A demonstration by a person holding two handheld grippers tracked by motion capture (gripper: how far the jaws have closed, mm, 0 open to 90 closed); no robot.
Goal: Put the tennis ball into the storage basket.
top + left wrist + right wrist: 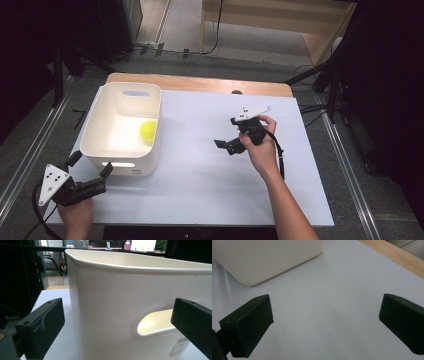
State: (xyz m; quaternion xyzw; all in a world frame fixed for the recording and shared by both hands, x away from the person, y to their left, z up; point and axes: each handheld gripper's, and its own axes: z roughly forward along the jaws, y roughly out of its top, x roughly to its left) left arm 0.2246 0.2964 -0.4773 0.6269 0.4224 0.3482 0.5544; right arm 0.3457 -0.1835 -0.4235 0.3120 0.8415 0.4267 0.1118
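Left gripper (90, 169), lower left of frame — jaws apart, empty, aimed at the white bin's (98, 131) near handle wall, seemingly to grip it. Yellow ball (148, 131) rests inside the bin, right side. Right gripper (223, 145), centre-right — jaws wide, empty, above bare white table (200, 175).

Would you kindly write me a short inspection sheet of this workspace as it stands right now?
Surface: white tabletop with a wooden strip along its far edge.
Job's things: white bin at the table's left, upright; yellow ball inside it, against its right wall.
Clutter: nothing seen.
Grippers: left gripper open, at the bin's near left corner, pointing at the handle cut-out; right gripper open and holding nothing, over bare tabletop right of the bin.
Cables: a black cable trails from the right gripper along the forearm; another loops by the left hand.
Surroundings: grey floor, dark stands, wooden furniture beyond the table.
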